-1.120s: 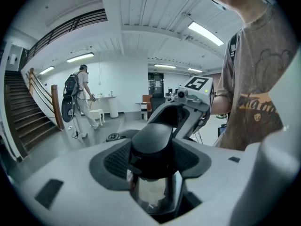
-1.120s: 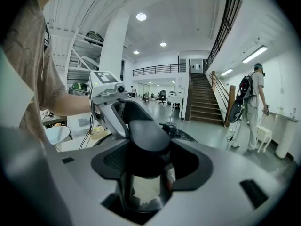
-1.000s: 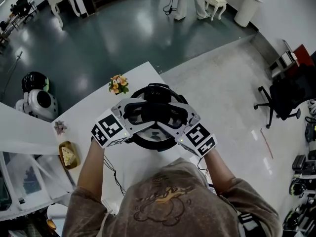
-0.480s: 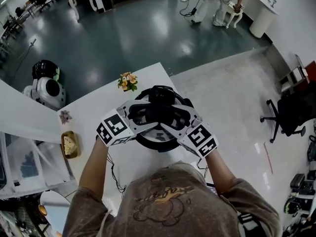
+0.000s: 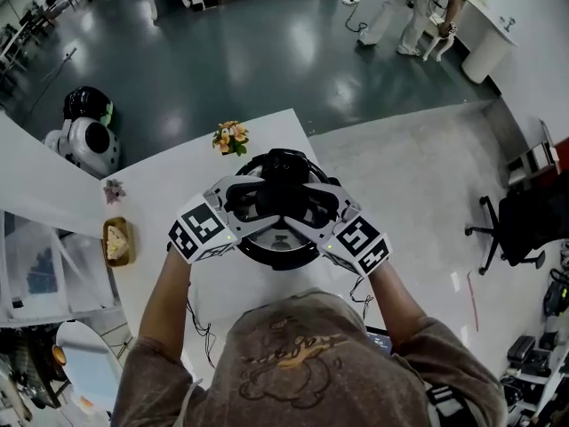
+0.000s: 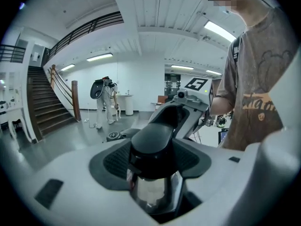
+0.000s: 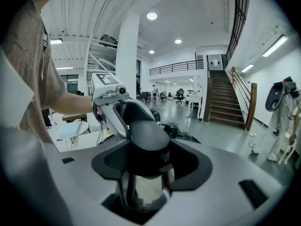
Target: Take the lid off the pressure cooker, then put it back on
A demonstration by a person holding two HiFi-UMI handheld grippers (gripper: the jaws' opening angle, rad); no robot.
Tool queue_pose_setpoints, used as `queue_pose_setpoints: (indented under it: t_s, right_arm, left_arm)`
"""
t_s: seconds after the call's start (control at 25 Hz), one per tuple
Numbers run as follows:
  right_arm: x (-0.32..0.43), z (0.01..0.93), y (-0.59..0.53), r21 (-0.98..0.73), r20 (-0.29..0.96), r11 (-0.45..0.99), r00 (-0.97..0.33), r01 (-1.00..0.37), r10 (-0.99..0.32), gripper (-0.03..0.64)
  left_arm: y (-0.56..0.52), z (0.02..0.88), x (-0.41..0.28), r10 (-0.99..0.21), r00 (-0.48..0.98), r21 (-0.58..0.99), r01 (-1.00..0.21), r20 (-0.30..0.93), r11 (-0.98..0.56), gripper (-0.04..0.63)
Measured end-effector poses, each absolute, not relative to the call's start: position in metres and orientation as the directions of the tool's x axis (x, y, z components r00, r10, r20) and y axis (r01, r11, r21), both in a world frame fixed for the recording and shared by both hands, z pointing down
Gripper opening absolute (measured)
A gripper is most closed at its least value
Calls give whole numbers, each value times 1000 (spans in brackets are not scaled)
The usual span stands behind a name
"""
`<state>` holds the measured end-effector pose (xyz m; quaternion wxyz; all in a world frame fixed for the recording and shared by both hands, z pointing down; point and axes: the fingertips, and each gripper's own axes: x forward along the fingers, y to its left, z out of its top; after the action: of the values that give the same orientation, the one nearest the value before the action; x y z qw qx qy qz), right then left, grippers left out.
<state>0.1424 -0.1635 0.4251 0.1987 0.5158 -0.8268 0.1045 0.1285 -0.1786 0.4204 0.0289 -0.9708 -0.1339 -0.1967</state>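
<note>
The black pressure cooker stands on the white table, right in front of the person. My left gripper and right gripper meet over it from either side. In the left gripper view my left gripper has its dark pads closed on a black handle with shiny steel under it. The right gripper view shows the same: my right gripper is clamped on a black handle over steel. Whether the lid is locked on, I cannot tell.
A small bunch of flowers stands at the table's far edge, just behind the cooker. A little flower and a dish of food lie at the left. Cables trail down the near edge. On the floor are a white robot and an office chair.
Both grippers keep their hold on the cooker's handles and the cooker stays where it was on the table. Only the head view has shifted a little.
</note>
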Motion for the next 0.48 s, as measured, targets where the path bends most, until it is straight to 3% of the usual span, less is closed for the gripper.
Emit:
queue_pose_setpoints:
  t_s: [0.48]
  right_arm:
    - [142, 427, -171, 37, 441, 690, -608, -723, -660, 256]
  left_arm:
    - [-180, 421, 123, -25, 918, 19, -35, 395, -999, 272]
